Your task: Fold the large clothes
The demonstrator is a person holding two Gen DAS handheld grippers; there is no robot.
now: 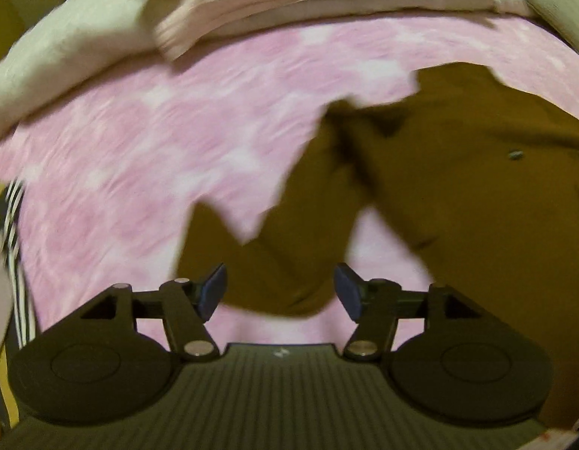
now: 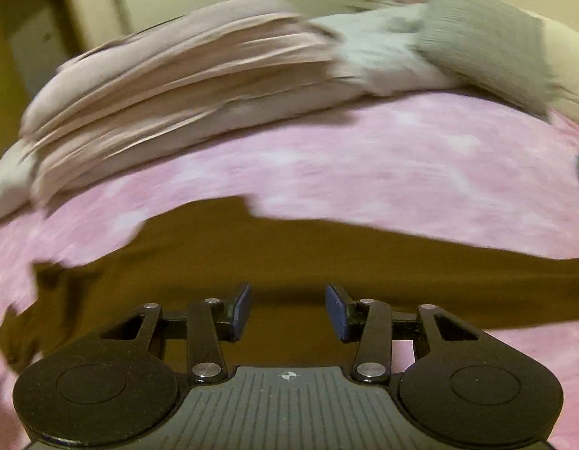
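Garment (image 1: pixel 458 157): dark olive-brown, rumpled, spread on pink blanket (image 1: pixel 139 142).
Left gripper (image 1: pixel 280 292): fingers apart, empty, above the garment.
Right gripper (image 2: pixel 288 311): fingers apart, empty, above the garment.

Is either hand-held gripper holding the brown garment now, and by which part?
Neither. The left hand-held gripper and right hand-held gripper are open above the brown garment.

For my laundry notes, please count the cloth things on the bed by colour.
Brown: 1, the garment
Pink: 1, the bed cover
Beige: 1, the folded blanket
Grey: 1, the pillow
Striped: 1, a cloth at the left edge
Total: 5
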